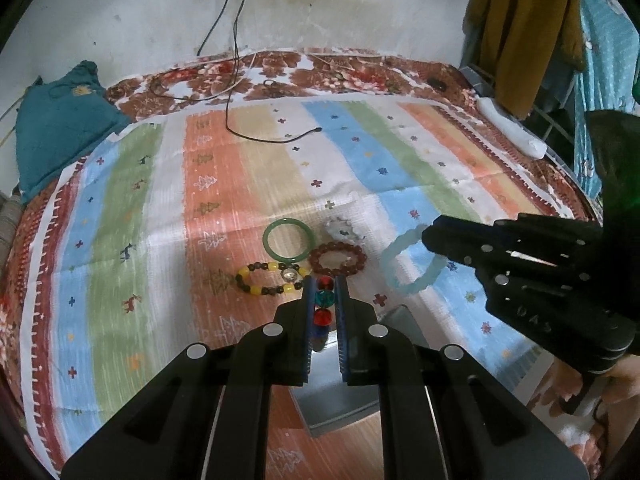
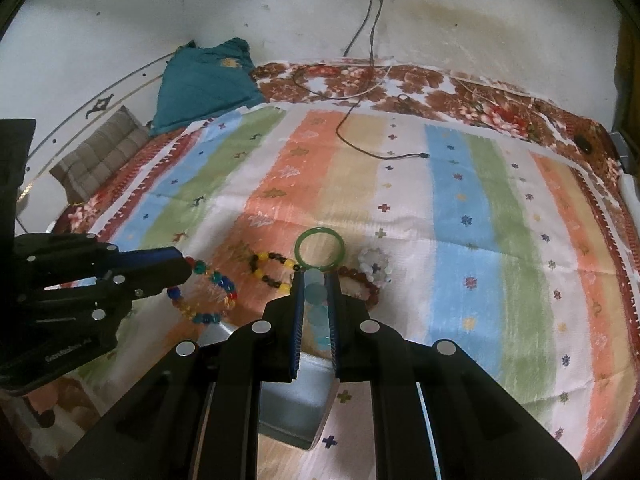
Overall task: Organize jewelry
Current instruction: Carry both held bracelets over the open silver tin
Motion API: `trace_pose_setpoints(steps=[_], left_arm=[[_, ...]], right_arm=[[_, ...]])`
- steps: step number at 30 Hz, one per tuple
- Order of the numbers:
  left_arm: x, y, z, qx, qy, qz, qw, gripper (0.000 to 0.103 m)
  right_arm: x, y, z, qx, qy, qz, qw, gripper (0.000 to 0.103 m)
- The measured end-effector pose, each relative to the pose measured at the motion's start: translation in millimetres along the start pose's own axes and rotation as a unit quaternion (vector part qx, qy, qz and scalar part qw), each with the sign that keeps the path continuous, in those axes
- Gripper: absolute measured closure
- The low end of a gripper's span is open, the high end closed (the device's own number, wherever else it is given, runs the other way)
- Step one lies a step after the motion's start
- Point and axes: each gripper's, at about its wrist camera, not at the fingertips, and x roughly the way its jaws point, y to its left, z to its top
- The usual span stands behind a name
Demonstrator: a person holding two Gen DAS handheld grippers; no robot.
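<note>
Striped cloth (image 1: 248, 184) in blue, green, orange and white covers the bed; a floral sheet (image 1: 328, 74) shows beyond it toward the wall.

Left tongs (image 1: 325, 292): clenched on a multicoloured bead bracelet (image 2: 208, 300); red and teal beads sit pinched between the blue pads. In the right wrist view the bracelet hangs as a loop from the tong tips, clear of the cloth.

Right tongs (image 2: 316, 292): clenched on a pale blue bracelet (image 1: 408, 268); translucent aqua beads are gripped between the pads. In the left wrist view it hangs as a loop from the tips.

Grey tray (image 2: 296, 408): an open container lies on the cloth below both tongs; contents cannot be made out.

Still lying on the cloth, close together:
- green bangle (image 1: 288, 240)
- yellow-and-dark bead bracelet (image 1: 268, 278), just beside the bangle
- reddish-brown bead bracelet (image 1: 339, 258), touching or nearly touching the bangle
- white bead bracelet (image 2: 375, 264), next to the reddish-brown one

Black cable (image 1: 272, 136) trails from the wall socket onto the cloth. Teal pillow (image 1: 60, 128) at the bed's far corner.
</note>
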Motion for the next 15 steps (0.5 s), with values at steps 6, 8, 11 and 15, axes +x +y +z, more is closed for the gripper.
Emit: trace_pose_setpoints(steps=[6,8,11,15], left_arm=[[-12.2,-1.7,-12.7,-0.008,-0.011,-0.003,0.9999,0.094],[-15.2,-1.7,-16.5,-0.011,-0.012,-0.005,0.9998,0.094],[-18.0,-3.5,-20.0,-0.01,-0.014,-0.005,0.9998,0.094],[-21.7,-4.8,-24.2,-0.011,-0.019,-0.004,0.9998,0.094]], right_arm=[[-4.5,6.6,-10.7,-0.002,0.006,0.006,1.0,0.091],[-5.2,8.0,-14.6,-0.003,0.009,0.006,1.0,0.091],[-6.9,10.7,-18.7,-0.004,0.011,0.007,1.0,0.091],[-7.9,12.8,-23.9,-0.006,0.013,0.008,1.0,0.091]])
